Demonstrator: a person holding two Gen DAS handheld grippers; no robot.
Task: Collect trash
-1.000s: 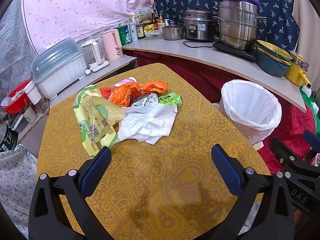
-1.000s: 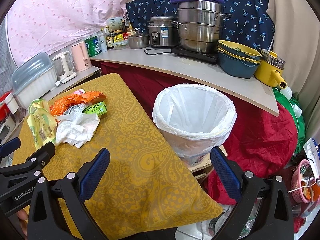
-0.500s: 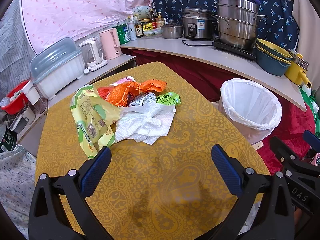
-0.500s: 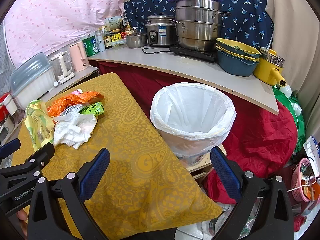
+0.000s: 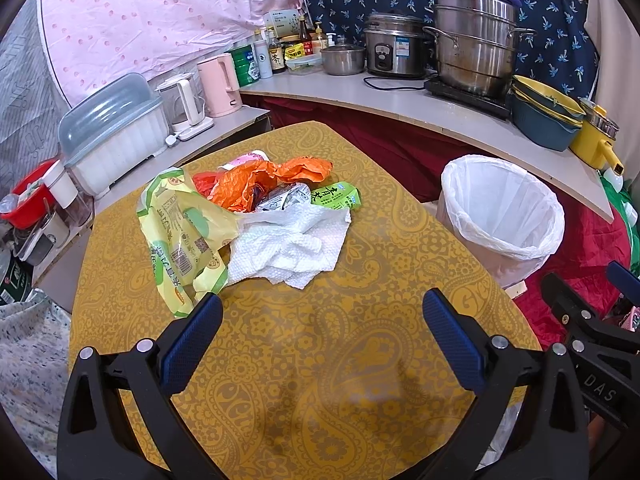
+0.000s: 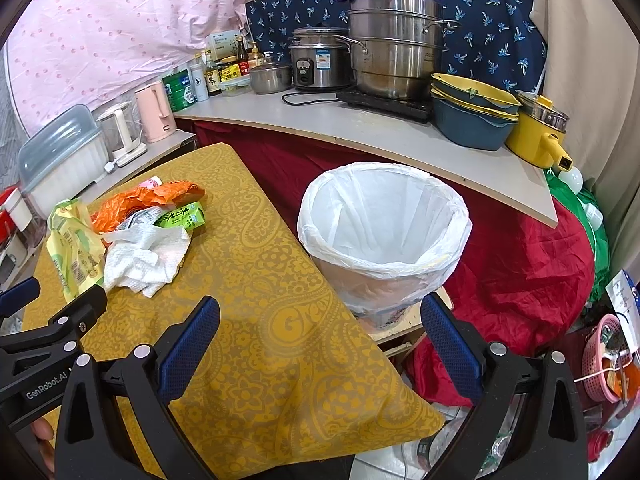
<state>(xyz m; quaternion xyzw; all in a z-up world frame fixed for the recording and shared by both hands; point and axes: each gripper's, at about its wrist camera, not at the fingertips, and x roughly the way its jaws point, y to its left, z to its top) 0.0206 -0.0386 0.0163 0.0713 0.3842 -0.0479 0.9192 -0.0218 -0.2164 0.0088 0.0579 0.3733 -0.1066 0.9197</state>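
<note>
My left tool point(image 5: 322, 314) hangs over the near half of the table point(image 5: 320, 360), its blue-padded fingers point(image 5: 192, 338) spread wide with nothing between them. My right tool point(image 6: 320, 318) is likewise spread wide and holding nothing, poised above the table's right edge with the bin just past its far finger.

The trash sits in one heap on the yellow paisley cloth, at about 11 o'clock from my left tool. Nearest to me is a crumpled white paper towel point(image 5: 290, 246). At its 9 o'clock, touching it, lies a yellow-green plastic snack bag point(image 5: 176, 228), its lower end just beside my left tool's left finger. Behind the towel, at 12 o'clock, is a crumpled orange wrapper point(image 5: 256, 184), with a small silver printed packet point(image 5: 282, 200) tucked between wrapper and towel. A green drink carton point(image 5: 336, 196) lies on its side at the towel's 1 o'clock. Something pink-and-white shows at the far end of the heap; I cannot tell what it is.

The trash bin point(image 6: 384, 236), lined with a white bag, stands on the floor beside the table's right edge, at 2 o'clock from my left tool. Its mouth is open, and I see nothing but liner inside.

Behind, a curved counter point(image 6: 360, 128) carries a steel steamer pot point(image 6: 394, 48), a rice cooker point(image 6: 318, 62), stacked bowls point(image 6: 474, 114), and a pink kettle point(image 5: 220, 84).
</note>
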